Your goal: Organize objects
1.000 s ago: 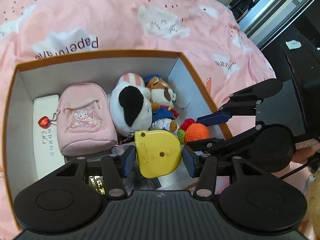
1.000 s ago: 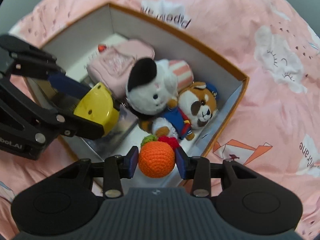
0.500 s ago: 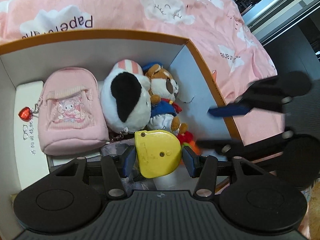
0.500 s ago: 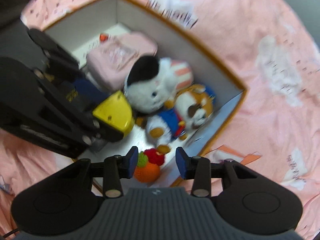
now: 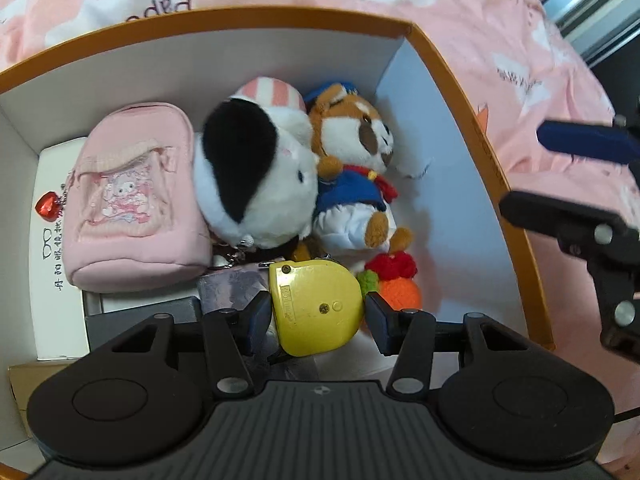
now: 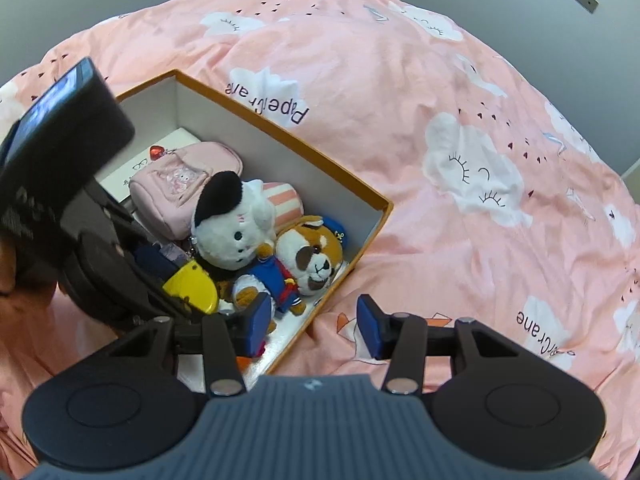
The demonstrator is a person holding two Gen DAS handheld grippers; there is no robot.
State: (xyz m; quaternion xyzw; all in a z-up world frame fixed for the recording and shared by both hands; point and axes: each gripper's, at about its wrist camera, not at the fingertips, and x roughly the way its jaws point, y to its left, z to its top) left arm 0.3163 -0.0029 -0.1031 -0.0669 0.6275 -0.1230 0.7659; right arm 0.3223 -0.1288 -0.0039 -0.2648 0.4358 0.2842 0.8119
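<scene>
Left tongs [image 5: 316,314] clamping yellow tape measure [image 5: 316,306] flat edge leftward, right tongs [image 6: 314,326] just widened, empty, over box [image 6: 372,236]

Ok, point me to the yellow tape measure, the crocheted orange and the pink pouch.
yellow tape measure [image 5: 320,312]: left wrist view, middle of its flat face.
crocheted orange [image 5: 400,294]: left wrist view, on the orange ball.
pink pouch [image 5: 132,200]: left wrist view, on its front pocket.

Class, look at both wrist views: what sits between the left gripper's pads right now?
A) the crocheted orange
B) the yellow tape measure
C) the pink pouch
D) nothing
B: the left gripper has its pads pressed on either side of the yellow tape measure, while the crocheted orange lies loose in the box.
</scene>
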